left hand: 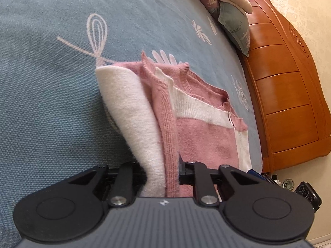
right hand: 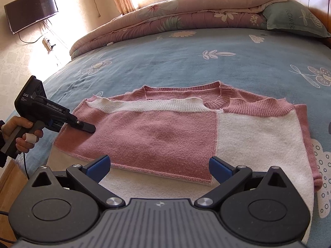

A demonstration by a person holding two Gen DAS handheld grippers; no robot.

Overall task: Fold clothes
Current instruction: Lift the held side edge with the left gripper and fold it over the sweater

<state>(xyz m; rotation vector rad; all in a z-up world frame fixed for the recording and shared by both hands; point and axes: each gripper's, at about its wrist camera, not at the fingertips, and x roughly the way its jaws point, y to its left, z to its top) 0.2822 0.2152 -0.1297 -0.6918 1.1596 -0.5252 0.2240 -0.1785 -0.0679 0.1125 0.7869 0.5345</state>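
A pink and white knit sweater lies flat on the blue bedsheet, sleeves folded across its front and collar pointing away. My left gripper sits at the sweater's left edge, held by a hand. In the left wrist view that gripper is shut on a bunched fold of the sweater, which hides its fingertips. Just above the sweater's near hem, my right gripper is open. Its blue pads are spread wide with nothing between them.
A folded floral quilt runs along the bed's far side, with a green pillow at the right. A wooden headboard borders the bed. A TV hangs on the left wall, above a power strip.
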